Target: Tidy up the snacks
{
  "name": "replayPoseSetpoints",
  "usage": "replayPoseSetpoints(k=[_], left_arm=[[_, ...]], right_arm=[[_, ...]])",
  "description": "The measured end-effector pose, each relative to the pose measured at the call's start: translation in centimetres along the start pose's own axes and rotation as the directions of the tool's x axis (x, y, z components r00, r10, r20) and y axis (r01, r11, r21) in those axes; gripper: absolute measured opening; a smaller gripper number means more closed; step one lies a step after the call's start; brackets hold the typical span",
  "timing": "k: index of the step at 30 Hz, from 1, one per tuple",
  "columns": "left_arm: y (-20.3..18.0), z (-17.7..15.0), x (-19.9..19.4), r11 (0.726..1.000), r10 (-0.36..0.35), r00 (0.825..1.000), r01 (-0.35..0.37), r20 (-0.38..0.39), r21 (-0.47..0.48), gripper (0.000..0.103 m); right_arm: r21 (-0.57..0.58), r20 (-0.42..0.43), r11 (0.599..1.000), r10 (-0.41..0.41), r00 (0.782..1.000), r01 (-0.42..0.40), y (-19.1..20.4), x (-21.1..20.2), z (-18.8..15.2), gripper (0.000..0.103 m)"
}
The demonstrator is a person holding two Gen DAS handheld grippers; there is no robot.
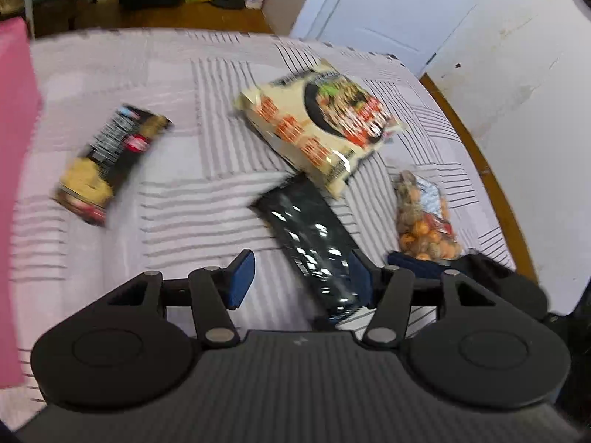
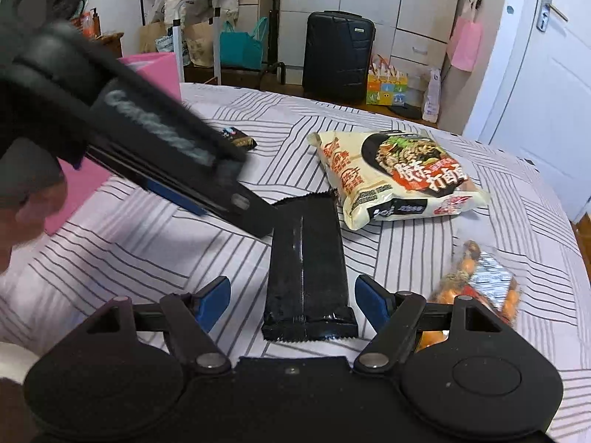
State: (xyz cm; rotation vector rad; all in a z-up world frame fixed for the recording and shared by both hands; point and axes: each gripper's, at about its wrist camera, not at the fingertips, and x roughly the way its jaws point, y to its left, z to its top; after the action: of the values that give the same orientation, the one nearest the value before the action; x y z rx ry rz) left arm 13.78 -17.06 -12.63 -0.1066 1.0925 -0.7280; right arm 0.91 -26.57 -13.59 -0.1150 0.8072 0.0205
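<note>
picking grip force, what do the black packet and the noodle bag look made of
Black packet: likely thin plastic film, glossy; it shows glare, a centre seam and crimped zigzag ends. Noodle bag: printed plastic film, slightly shiny, puffy and creased.

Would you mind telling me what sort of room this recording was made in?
Most likely a bedroom: snacks lie on a striped bedspread, a dark suitcase stands on the floor behind, and white wardrobe doors line the far wall.
</note>
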Motion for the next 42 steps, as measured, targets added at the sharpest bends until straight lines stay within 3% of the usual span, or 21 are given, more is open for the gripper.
replayPoseSetpoints(k=[4,8,12,16,23,42], left_arm=[[0.2,-0.3,2.5,0.999,0.003,1.0,-0.005,-0.03,-0.048,0.055],[1.5,-0.8,3.9,0.992,-0.022,0.999,0.016,-0.046,-0.122,0.053],[1.5,-1.2,3.8,0.992,-0.065,0.997,0.061,-0.032,-0.114,0.049],[1.4,-1.7,4.0,0.98,-0.131,0.99,0.123,-0.046,-0.155,0.044],[1.0,-2.6,3.0,0.985,-0.103,0.994,0.098,-0.028,-0.142,0.04],[0.5,-3.6,-3.1,0.99,-0.072,0.993,0.06,-0.091,-0.131,0.039]], right_arm=[[-0.019,-0.004,0.999,-0.047,0.999,0.047,0.4,2.1,-0.5,0.078],[0.16,0.02,0.986,-0.06,0.998,0.056,-0.7,3.2,-1.4,0.08],[0.176,0.062,0.982,-0.085,0.994,0.073,-0.7,2.7,-2.0,0.063],[0.261,0.071,0.965,-0.054,0.996,0.033,-1.0,1.6,-1.9,0.06],[0.254,0.006,0.962,-0.103,0.995,0.098,0.7,1.2,-0.8,0.054],[0.307,-0.048,0.95,-0.039,0.998,0.052,3.1,-2.6,0.6,0.054]])
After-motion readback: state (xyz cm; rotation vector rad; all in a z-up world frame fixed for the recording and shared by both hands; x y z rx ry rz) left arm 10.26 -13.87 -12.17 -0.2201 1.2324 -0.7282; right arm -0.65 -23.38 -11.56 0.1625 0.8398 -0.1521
